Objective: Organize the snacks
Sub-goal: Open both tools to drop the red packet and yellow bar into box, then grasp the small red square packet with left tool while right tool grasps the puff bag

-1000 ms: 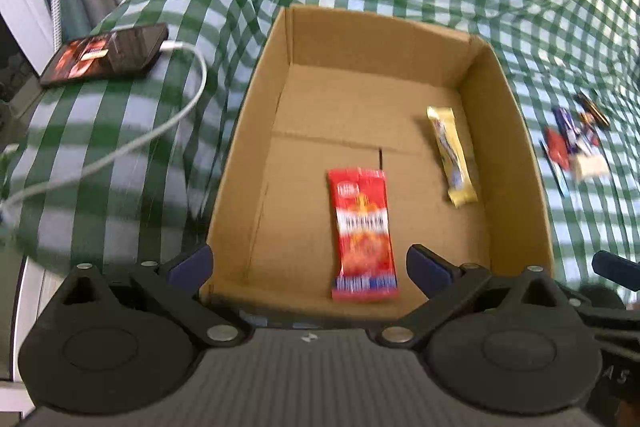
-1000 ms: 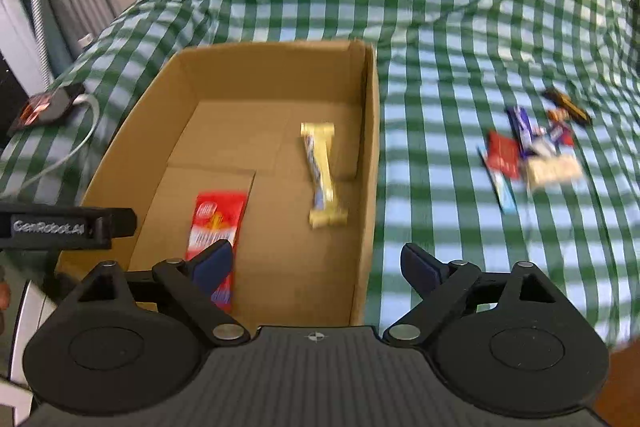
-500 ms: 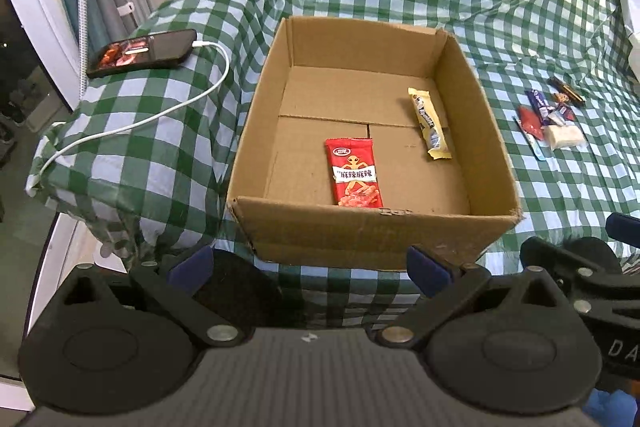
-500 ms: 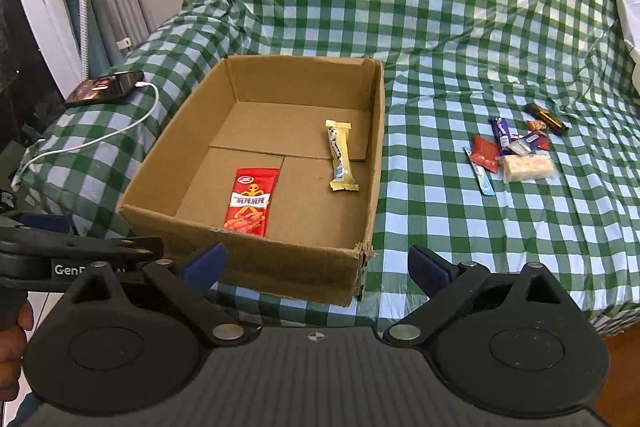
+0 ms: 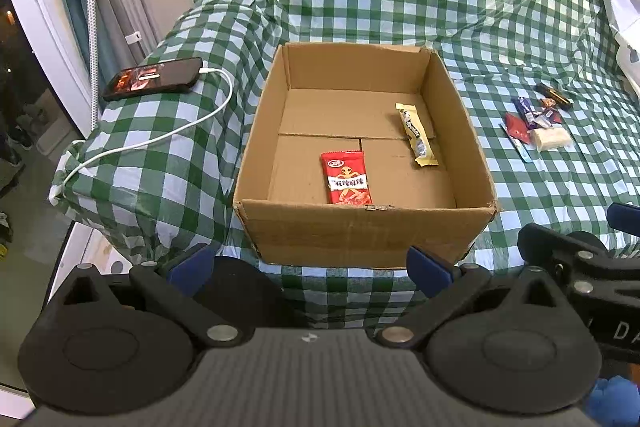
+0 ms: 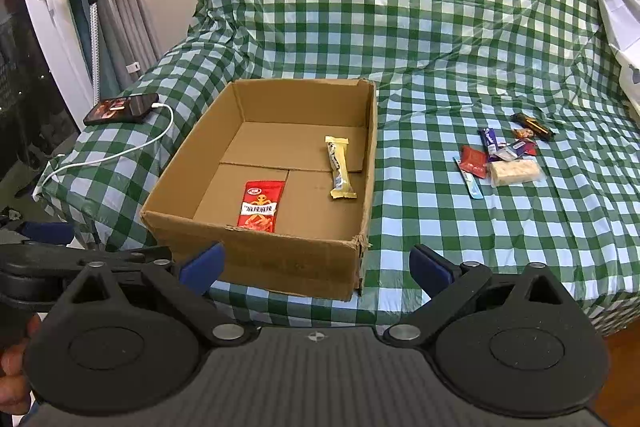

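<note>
An open cardboard box (image 5: 360, 235) (image 6: 280, 263) sits on the green checked sofa cover. Inside lie a red snack packet (image 5: 347, 178) (image 6: 259, 206) and a yellow bar (image 5: 416, 133) (image 6: 339, 167). A small pile of loose snacks (image 5: 536, 125) (image 6: 500, 157) lies on the cover to the right of the box. My left gripper (image 5: 310, 265) is open and empty, in front of the box's near wall. My right gripper (image 6: 316, 263) is open and empty, also in front of the box.
A phone (image 5: 154, 78) (image 6: 120, 108) lies on the sofa arm at the left with a white cable (image 5: 160, 137) running off the edge. Curtains and a white frame stand at the far left. The sofa's front edge drops to the floor.
Both grippers have pulled back and up from over the box; the box and sofa now look smaller and farther. The snacks have not moved.
</note>
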